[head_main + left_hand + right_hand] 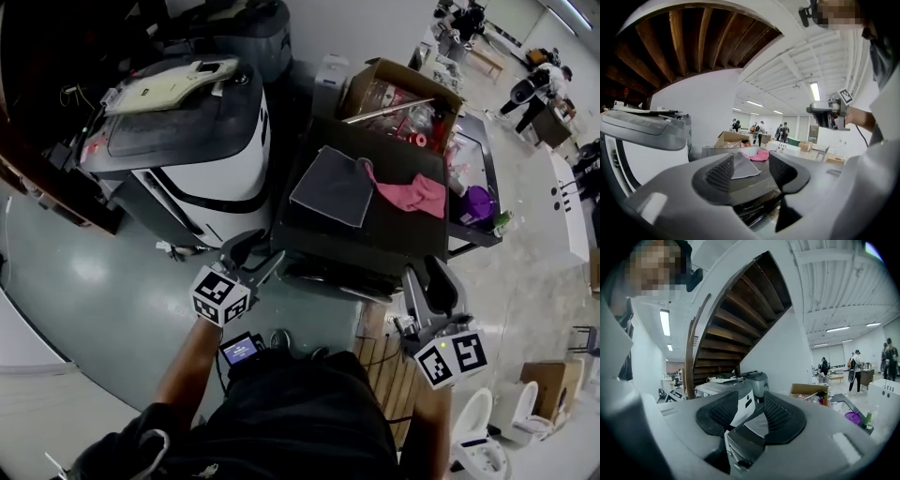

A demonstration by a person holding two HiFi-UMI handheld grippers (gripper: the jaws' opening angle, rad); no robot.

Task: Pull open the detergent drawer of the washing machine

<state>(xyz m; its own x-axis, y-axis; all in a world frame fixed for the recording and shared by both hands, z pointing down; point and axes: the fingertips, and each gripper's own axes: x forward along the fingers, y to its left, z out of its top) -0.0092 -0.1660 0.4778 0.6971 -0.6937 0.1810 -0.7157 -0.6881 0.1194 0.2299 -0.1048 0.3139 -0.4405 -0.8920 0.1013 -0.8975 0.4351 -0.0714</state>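
Note:
The washing machine (375, 234) is the dark-topped box in the middle of the head view, with a grey cloth (335, 185) and a pink cloth (412, 195) lying on top. Its front panel (754, 208) shows just below the jaws in the left gripper view; I cannot pick out the detergent drawer on it. My left gripper (255, 258) hovers at the machine's front left corner, open, with nothing between its pads (723, 172). My right gripper (427, 281) stands off the front right corner, also open and empty, looking across the machine's corner (740, 441).
A grey-and-white appliance (197, 141) stands close on the left of the washing machine. Behind it is an open cardboard box (403, 94) of goods. A wooden pallet (389, 370) lies on the floor by my right side. People stand far off at the right.

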